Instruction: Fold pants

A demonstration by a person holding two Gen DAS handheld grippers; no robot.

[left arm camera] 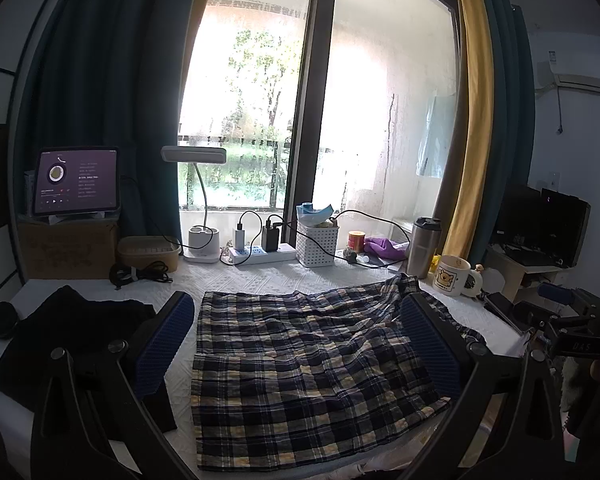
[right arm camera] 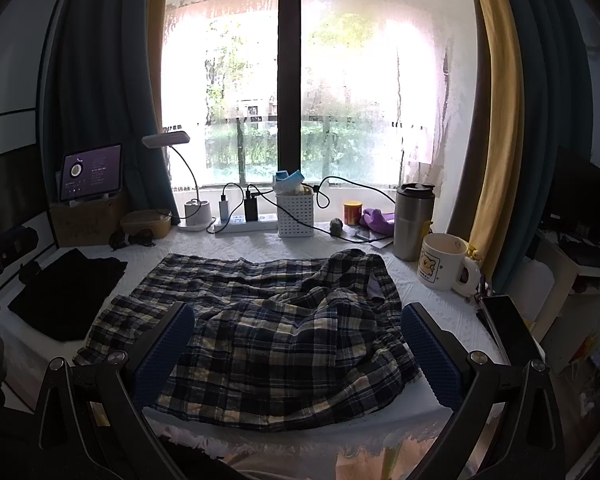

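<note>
Plaid pants (left arm camera: 300,364) lie rumpled on white desk (left arm camera: 236,284), beside black garment (left arm camera: 72,336). Left tool (left arm camera: 300,352) spread wide, empty; right tool (right arm camera: 298,352) same, above bunched waist end. Better first flatten wrinkles, then pinch both edge corners evenly.

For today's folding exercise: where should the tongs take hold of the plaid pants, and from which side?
Grip the plaid pants at the near edge, coming from the table's front: that edge lies flat and free, while the far right end is bunched near the mug.
</note>
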